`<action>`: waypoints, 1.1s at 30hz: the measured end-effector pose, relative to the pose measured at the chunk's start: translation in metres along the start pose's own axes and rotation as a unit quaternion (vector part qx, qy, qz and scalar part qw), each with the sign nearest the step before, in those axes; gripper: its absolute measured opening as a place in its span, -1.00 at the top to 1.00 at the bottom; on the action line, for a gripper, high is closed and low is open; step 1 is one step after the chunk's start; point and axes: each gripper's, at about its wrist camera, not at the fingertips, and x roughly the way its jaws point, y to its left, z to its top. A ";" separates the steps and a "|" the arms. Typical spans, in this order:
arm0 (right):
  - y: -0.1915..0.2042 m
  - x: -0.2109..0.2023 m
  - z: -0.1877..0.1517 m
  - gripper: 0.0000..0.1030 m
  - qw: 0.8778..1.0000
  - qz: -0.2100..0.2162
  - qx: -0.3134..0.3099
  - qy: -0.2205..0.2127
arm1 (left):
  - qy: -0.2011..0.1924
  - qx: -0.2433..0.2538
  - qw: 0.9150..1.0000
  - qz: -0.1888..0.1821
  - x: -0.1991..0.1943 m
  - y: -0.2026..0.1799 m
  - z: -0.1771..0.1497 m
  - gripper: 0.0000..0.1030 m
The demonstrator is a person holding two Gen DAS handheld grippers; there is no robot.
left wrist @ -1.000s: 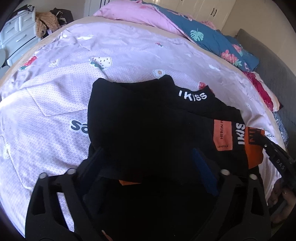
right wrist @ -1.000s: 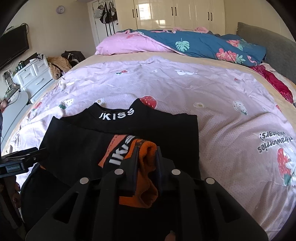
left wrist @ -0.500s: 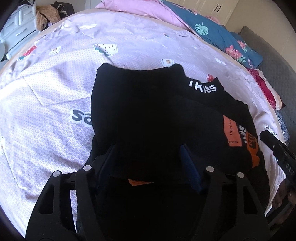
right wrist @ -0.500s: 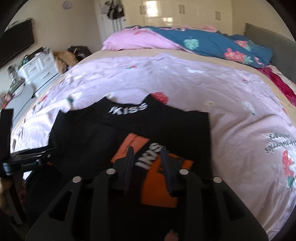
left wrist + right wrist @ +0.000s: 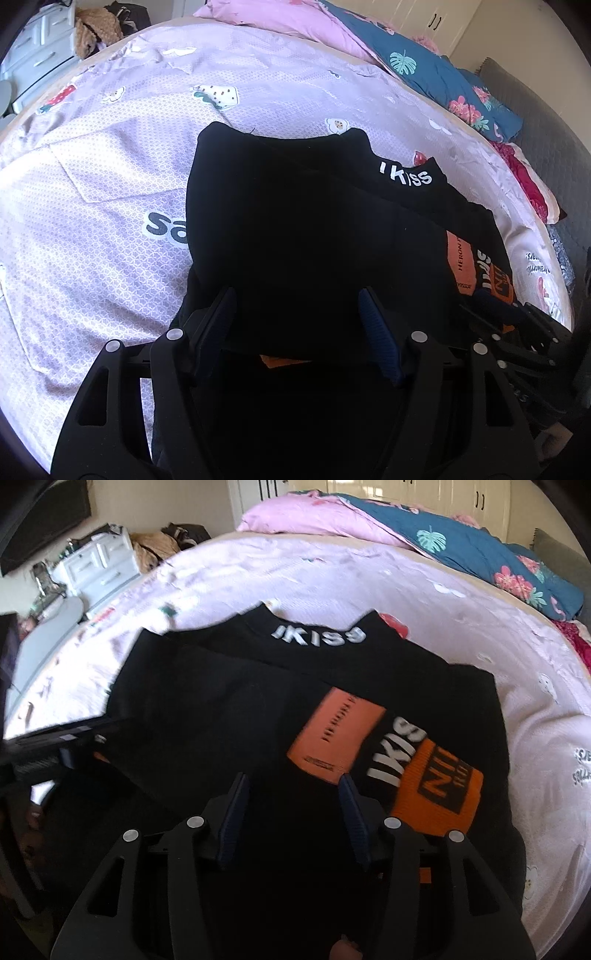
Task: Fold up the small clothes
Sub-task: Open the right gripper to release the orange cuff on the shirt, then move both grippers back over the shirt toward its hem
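Note:
A black top (image 5: 303,221) with a white "IKISS" collar (image 5: 318,635) lies on the bed, its sleeves folded across the body. An orange patch (image 5: 336,734) and an orange cuff (image 5: 441,790) lie on top at the right. My left gripper (image 5: 297,295) is open and empty above the top's near left edge. My right gripper (image 5: 293,781) is open and empty just above the black cloth, left of the cuff. It also shows at the right edge of the left wrist view (image 5: 517,325).
The bed has a pale lilac printed sheet (image 5: 110,177). A pink and blue floral duvet (image 5: 443,542) is piled at the far end. White drawers (image 5: 96,568) stand left of the bed, a grey headboard (image 5: 535,122) to the right.
My right gripper has let go of the orange cuff, which now lies flat on the top, and has opened wider. My left gripper has drawn back a little and stays open.

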 end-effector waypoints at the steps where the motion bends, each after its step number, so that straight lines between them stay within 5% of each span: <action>1: -0.001 0.001 -0.001 0.02 1.000 -0.002 -0.001 0.000 | 0.000 0.001 1.000 0.001 0.000 0.000 0.000 -0.19; 16: -0.006 -0.005 -0.009 -0.21 1.000 0.007 0.008 -0.016 | -0.001 0.002 1.000 0.001 -0.001 -0.001 0.000 -0.16; 26: -0.007 -0.025 -0.007 -0.83 0.999 0.010 0.020 -0.045 | -0.004 -0.008 1.000 -0.010 -0.006 0.000 0.001 -0.17; 31: -0.015 -0.030 -0.006 -0.91 0.998 0.009 0.035 -0.053 | -0.006 -0.015 1.000 -0.021 -0.010 0.000 0.001 -0.33; 33: -0.017 -0.032 -0.006 -0.92 0.998 0.009 0.039 -0.055 | -0.008 -0.015 1.000 -0.023 -0.012 -0.002 0.001 -0.54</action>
